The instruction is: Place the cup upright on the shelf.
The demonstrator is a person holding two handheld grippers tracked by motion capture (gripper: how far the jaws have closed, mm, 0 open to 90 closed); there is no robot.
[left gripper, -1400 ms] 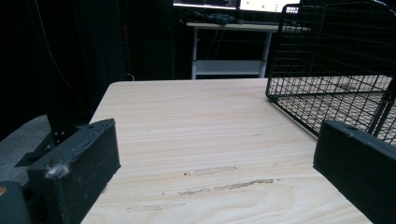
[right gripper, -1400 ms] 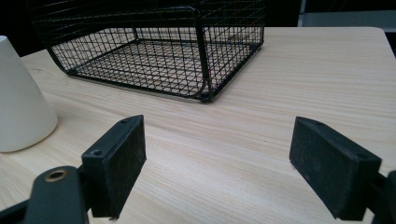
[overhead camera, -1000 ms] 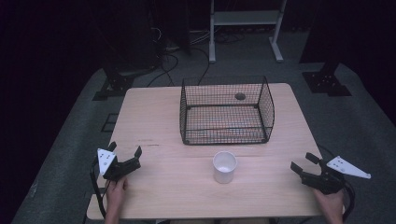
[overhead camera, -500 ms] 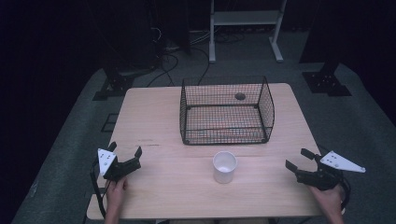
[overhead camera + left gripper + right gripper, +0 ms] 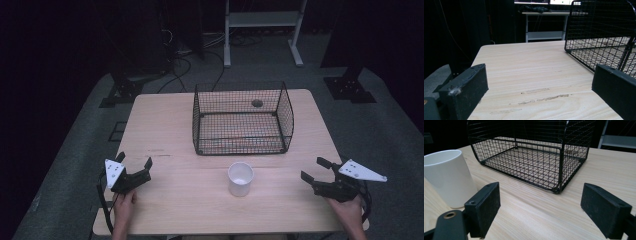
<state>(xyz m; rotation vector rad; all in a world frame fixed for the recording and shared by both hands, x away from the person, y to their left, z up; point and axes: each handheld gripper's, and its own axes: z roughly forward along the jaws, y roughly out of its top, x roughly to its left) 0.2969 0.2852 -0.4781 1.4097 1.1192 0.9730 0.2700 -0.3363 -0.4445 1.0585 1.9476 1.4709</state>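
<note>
Cup-wise, I had one white cylindrical plastic cup (image 5: 240, 178) standing upright on the pale wooden table (image 5: 165, 125), just at six o'clock of the one black wire-mesh basket (image 5: 242, 120) and apart from it, open mouth up.

I judged the cup light, smooth-walled, fairly stiff and easy to tip, so I would take it across its side wall, a little below the rim.

My right gripper (image 5: 316, 170) sat at three o'clock of the cup, well apart; its jaws had just been opening and stood apart with nothing between them.

My left gripper (image 5: 135, 164) rested at nine o'clock, jaws wide and empty.

Two grippers, one cup, one basket.
</note>
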